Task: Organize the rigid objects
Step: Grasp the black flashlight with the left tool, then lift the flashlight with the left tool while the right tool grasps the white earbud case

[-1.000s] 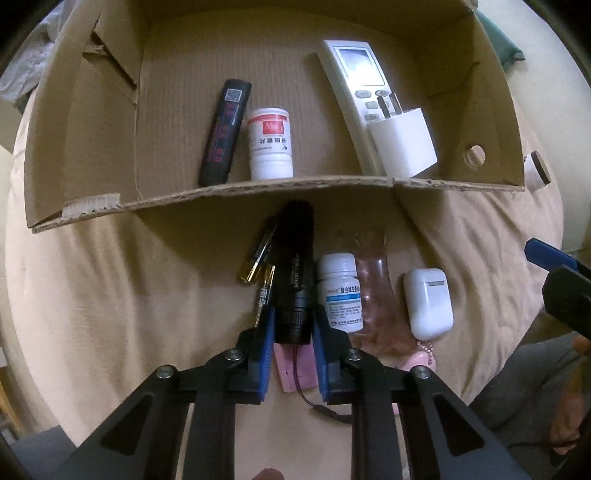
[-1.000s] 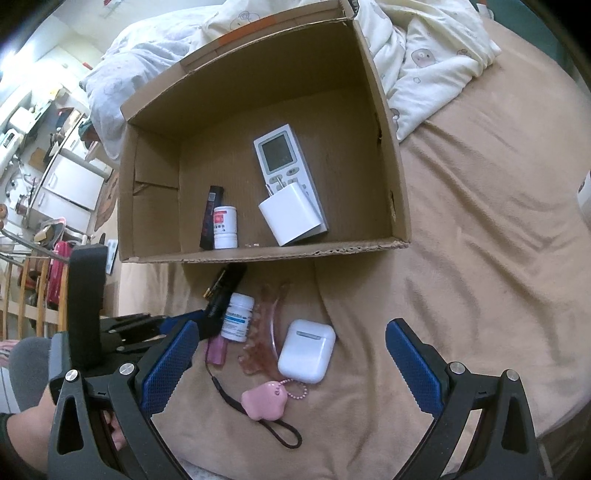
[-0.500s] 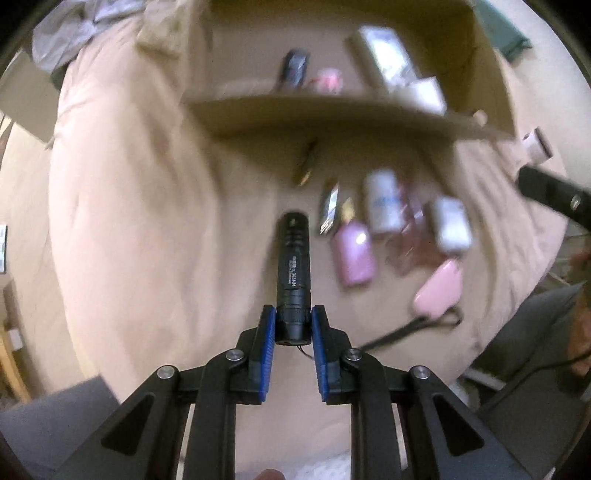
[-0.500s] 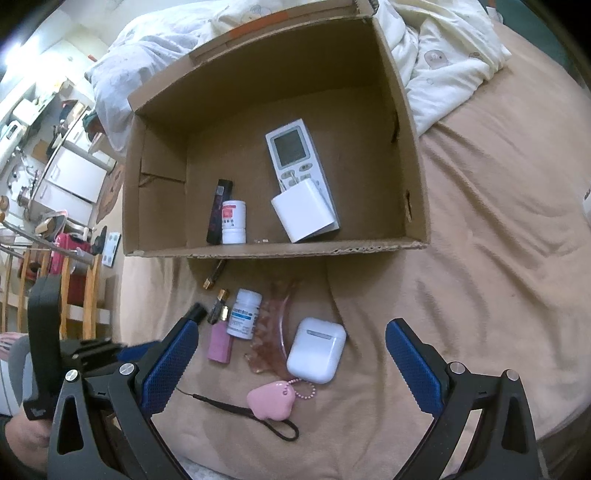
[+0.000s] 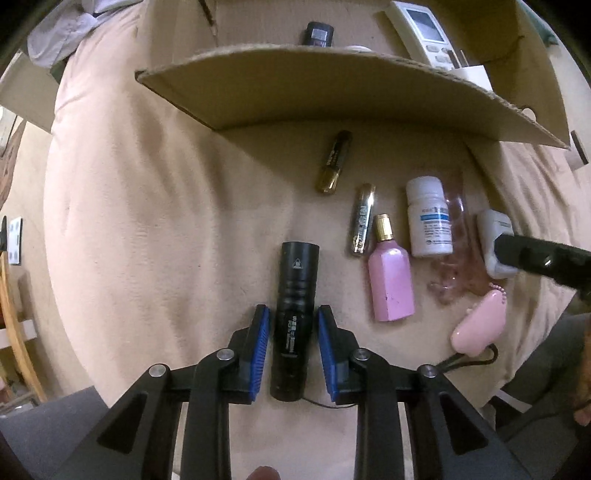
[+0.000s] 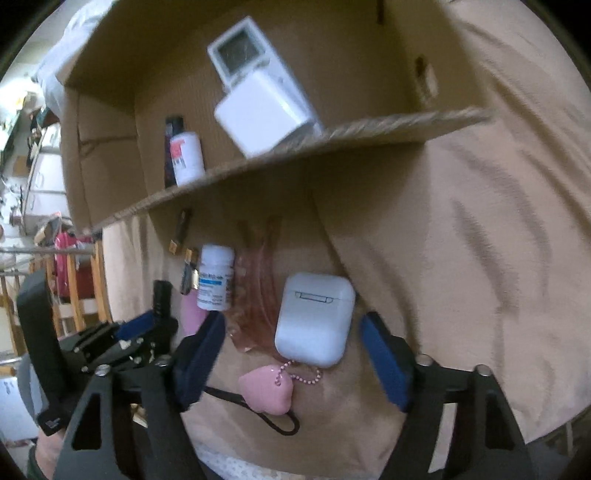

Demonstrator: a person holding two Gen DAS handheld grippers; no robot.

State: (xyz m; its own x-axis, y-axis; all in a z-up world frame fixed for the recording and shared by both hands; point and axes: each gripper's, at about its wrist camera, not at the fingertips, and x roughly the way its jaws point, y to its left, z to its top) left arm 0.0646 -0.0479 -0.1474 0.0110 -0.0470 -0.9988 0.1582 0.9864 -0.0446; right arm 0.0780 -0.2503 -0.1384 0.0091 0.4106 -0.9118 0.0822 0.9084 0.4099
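A black flashlight (image 5: 297, 269) lies on the beige blanket (image 5: 147, 221), left of the loose row of items. My left gripper (image 5: 291, 310) points down over it, jaws opening, with a thin gap showing at each blue pad. A white earbud case (image 6: 317, 295) lies between the fingers of my right gripper (image 6: 293, 319). Its jaws are closing, and blanket still shows on either side of the case. The open cardboard box (image 5: 332, 85) behind holds a remote (image 5: 424, 29), a white charger (image 6: 258, 114), a red-labelled bottle (image 6: 186, 158) and a black stick (image 5: 317, 35).
On the blanket in front of the box lie two batteries (image 5: 332, 162), a pink bottle (image 5: 391, 280), a white pill bottle (image 5: 428, 218), a clear pink hair clip (image 6: 258, 295) and a pink charm (image 6: 266, 391) on a bead chain. Wooden furniture stands at the far left.
The left gripper carried the flashlight out of the row, set it on the blanket further left, and its pads parted. The right gripper sank onto the earbud case and its jaws narrowed.
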